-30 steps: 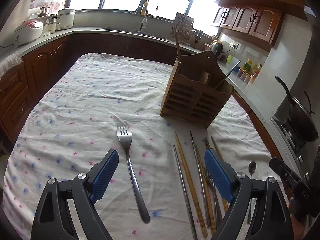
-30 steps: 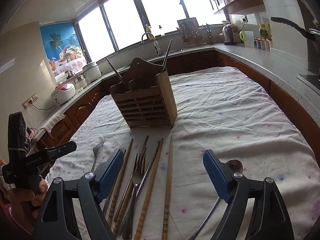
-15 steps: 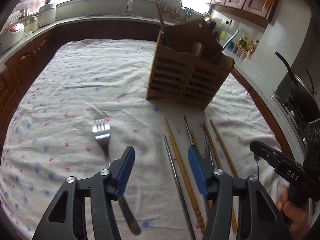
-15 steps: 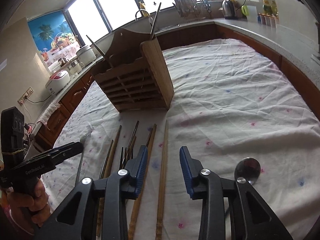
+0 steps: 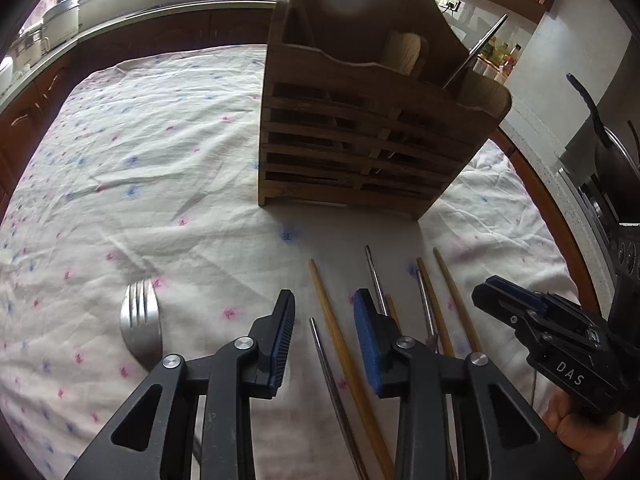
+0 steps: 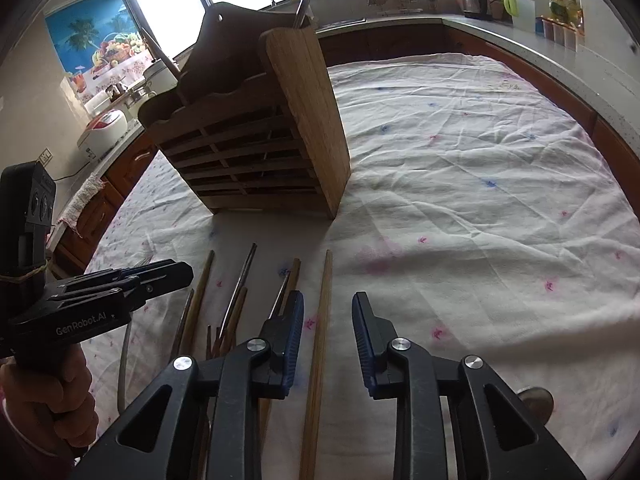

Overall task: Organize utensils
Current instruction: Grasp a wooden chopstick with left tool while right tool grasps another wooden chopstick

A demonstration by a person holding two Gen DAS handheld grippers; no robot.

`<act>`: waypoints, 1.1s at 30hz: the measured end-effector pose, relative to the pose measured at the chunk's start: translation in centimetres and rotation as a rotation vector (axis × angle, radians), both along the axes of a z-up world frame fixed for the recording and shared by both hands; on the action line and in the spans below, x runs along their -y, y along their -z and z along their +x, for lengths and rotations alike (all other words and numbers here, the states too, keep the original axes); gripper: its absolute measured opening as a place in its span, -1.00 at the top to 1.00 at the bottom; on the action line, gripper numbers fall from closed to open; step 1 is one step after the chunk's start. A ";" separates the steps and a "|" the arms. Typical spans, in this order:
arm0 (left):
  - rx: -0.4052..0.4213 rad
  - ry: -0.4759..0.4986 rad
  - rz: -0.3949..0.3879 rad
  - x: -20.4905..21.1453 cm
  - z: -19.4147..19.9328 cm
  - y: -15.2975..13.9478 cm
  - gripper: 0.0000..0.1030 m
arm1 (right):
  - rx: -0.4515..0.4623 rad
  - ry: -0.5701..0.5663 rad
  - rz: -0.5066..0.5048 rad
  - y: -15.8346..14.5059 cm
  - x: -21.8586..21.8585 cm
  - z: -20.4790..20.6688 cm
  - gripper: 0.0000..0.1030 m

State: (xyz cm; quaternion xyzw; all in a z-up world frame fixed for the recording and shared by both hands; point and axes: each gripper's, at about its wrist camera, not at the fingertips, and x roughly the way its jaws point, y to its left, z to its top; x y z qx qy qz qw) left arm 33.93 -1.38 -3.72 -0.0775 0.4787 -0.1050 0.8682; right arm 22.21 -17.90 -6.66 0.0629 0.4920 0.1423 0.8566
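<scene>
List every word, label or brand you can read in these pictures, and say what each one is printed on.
"DAS": on the black body of the right gripper, seen from the left wrist view.
"GenRobot.AI": on the black body of the left gripper, seen from the right wrist view.
The fruit poster by the window and the bottles on the counter carry nothing readable: too small and blurred.

right gripper (image 5: 506, 300): "DAS" | left gripper (image 6: 160, 276): "GenRobot.AI"
</scene>
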 end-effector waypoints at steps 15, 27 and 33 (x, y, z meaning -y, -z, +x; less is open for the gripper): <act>-0.033 0.082 0.093 3.0 3.3 2.7 0.70 | 0.011 -0.081 -0.176 1.3 -2.8 1.8 0.76; -0.010 0.090 0.055 3.3 2.9 2.6 0.92 | 0.015 -0.040 -0.064 -0.1 -1.3 1.6 0.90; 0.052 0.099 0.023 2.9 0.6 -0.3 0.94 | 0.067 -0.007 -0.004 -3.0 0.0 0.3 0.90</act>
